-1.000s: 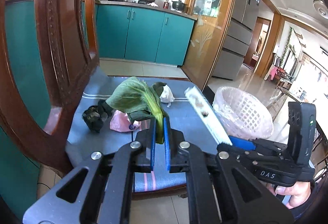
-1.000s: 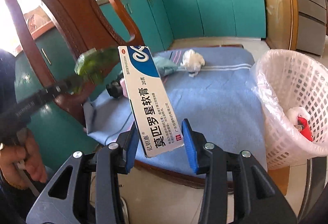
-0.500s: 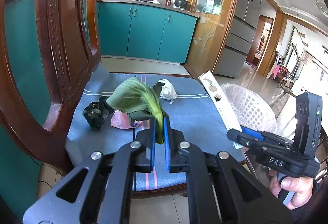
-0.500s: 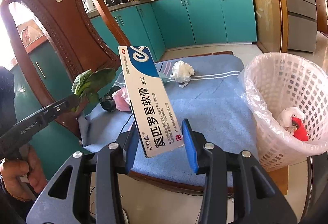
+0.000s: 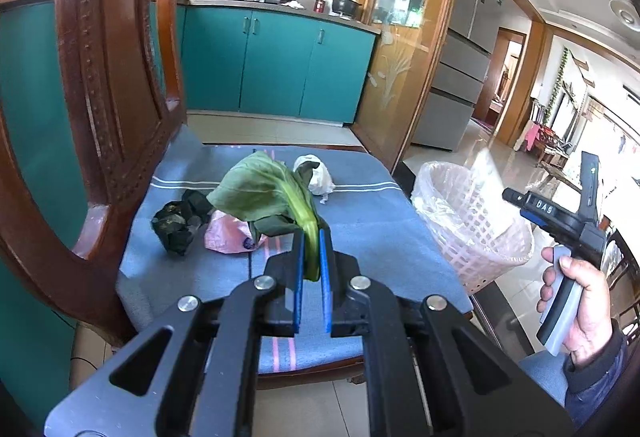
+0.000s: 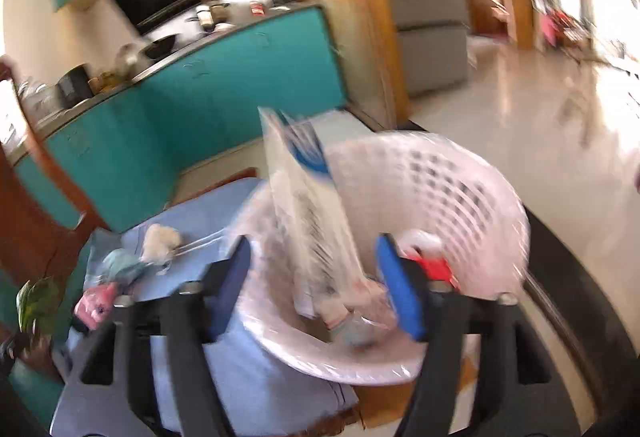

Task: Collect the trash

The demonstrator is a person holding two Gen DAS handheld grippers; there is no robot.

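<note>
Right claw (image 6: pixel 316 277) opening, white-and-blue cardboard medicine box (image 6: pixel 308 197) loose above white lattice plastic basket (image 6: pixel 480 189), may strike its rim; left claw (image 5: pixel 311 257) clamps green leaf (image 5: pixel 260 193).

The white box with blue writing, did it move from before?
Yes. The box went from above the blue cushion over to the white basket, and the right gripper is opening, letting it drop in.

Motion-blurred carton (image 6: pixel 308 205) and basket (image 6: pixel 460 173), print unreadable; red item (image 6: pixel 436 269) half behind right gripper's fingers (image 6: pixel 400 285).
</note>
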